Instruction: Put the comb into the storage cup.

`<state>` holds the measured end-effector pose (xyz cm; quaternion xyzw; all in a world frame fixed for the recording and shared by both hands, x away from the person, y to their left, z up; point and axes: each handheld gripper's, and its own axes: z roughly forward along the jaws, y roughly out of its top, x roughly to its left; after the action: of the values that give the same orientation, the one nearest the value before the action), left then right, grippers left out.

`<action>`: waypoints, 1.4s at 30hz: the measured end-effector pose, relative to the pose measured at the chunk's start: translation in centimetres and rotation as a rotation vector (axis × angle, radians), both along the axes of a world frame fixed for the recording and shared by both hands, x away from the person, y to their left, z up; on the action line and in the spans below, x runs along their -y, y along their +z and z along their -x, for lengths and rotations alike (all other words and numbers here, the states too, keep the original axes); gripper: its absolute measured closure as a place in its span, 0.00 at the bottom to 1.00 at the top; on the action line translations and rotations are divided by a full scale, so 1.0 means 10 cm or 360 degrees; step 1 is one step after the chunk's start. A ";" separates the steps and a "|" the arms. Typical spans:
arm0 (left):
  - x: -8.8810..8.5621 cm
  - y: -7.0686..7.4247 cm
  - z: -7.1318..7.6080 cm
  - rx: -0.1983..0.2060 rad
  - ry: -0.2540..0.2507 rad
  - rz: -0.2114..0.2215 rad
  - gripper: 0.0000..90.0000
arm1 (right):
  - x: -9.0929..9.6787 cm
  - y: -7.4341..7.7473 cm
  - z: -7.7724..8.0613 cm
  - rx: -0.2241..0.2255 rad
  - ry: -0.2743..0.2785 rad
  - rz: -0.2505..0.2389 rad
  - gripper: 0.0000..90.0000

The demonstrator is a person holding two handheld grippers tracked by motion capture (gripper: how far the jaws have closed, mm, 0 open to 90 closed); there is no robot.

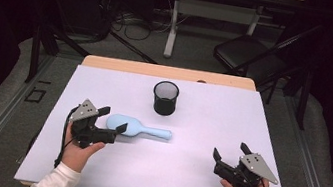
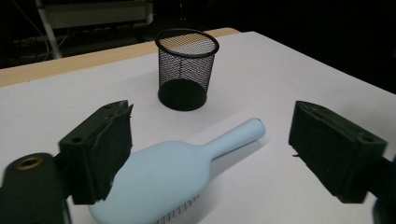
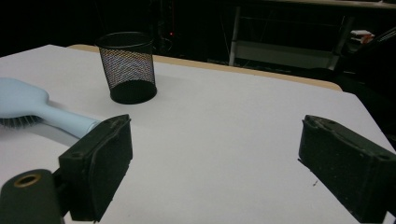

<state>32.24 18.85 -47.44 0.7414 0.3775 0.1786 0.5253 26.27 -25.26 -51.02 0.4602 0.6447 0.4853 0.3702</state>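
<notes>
A light blue hairbrush (image 1: pixel 138 128) lies bristles down on the white table top (image 1: pixel 191 178), handle pointing right. My left gripper (image 1: pixel 113 119) is open, its jaws straddling the brush's wide head. In the left gripper view the hairbrush (image 2: pixel 173 172) lies between the jaws of the left gripper (image 2: pixel 212 116), close against the left jaw and well apart from the right one. A black mesh cup (image 1: pixel 165 98) stands upright behind the brush. My right gripper (image 1: pixel 230 150) is open over bare table at the front right, with nothing between its jaws. In its own view the right gripper (image 3: pixel 215 126) faces the cup (image 3: pixel 127 65) and the brush's handle (image 3: pixel 65 119).
The mesh cup (image 2: pixel 187 70) stands a short way beyond the brush's handle tip. A wooden strip (image 1: pixel 168 72) marks the table's far edge. Behind the table are a desk leg (image 1: pixel 173 23), floor cables and a dark folding chair (image 1: pixel 246 55).
</notes>
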 end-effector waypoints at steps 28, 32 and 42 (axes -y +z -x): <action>0.34 0.20 -0.32 -0.0155 -0.0020 -0.0150 0.37 | 0.01 -0.01 -0.01 -0.0006 -0.0007 -0.0003 0.12; 0.42 0.20 -0.34 -0.0178 -0.0004 -0.0143 0.42 | 0.01 -0.01 -0.01 -0.0016 -0.0005 -0.0001 0.13; 0.57 0.12 -0.46 -0.0246 0.0028 -0.0169 0.50 | 0.02 -0.01 -0.01 -0.0022 -0.0007 -0.0010 0.13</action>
<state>36.83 13.17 -46.27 0.7764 0.4135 0.1450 0.4530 26.42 -25.44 -51.11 0.4662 0.6447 0.4834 0.3652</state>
